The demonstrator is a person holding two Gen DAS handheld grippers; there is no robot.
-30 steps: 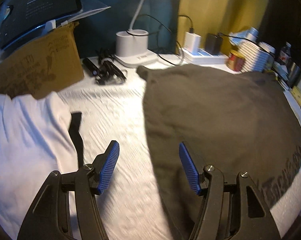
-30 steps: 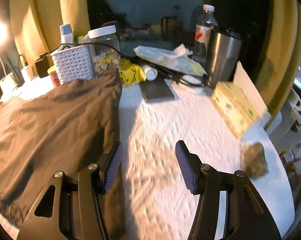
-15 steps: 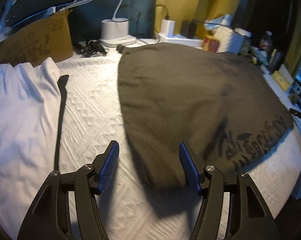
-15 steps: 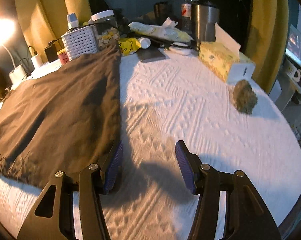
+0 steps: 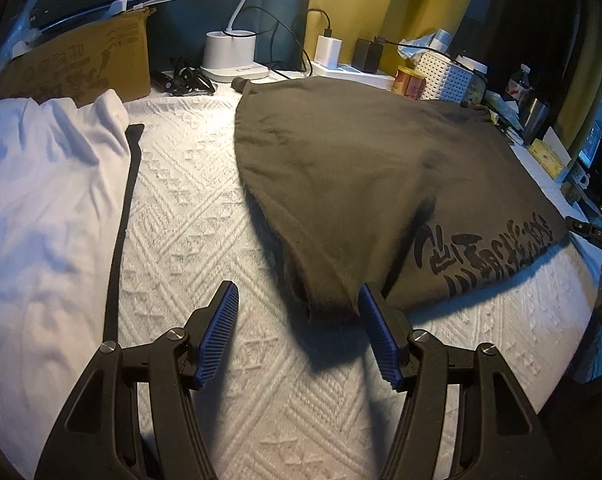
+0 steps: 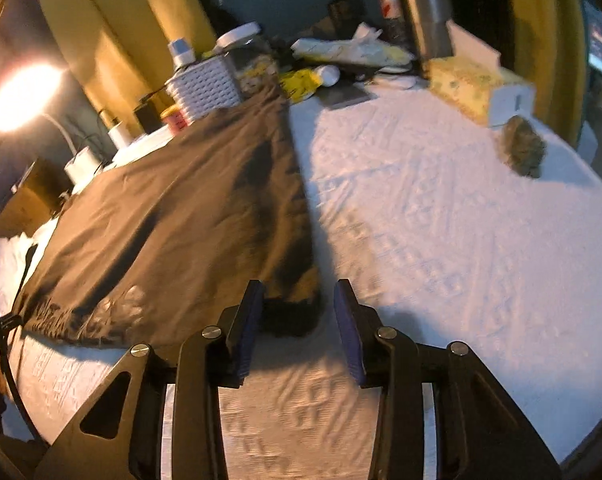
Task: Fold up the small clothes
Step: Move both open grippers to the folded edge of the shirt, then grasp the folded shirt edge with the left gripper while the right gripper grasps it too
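A dark olive garment (image 5: 361, 168) with black lettering lies spread flat on the white textured cover (image 5: 189, 216). It also shows in the right wrist view (image 6: 189, 208). My left gripper (image 5: 299, 304) is open, and the garment's near left corner lies between its blue pads. My right gripper (image 6: 299, 300) is open, narrower than before, and the garment's near right corner lies between its pads. Neither gripper holds the cloth.
A white garment (image 5: 41, 200) with a black strap lies at the left. A cardboard box (image 5: 81, 64), lamp base (image 5: 231, 54), chargers and a white basket (image 5: 445, 76) line the back. A tissue box (image 6: 477, 88), steel tumbler (image 6: 429, 24) and a brown lump (image 6: 523, 146) stand at the right.
Both grippers have pulled back toward the garment's near edge. Each now has a near corner between its pads. The right jaws have narrowed.
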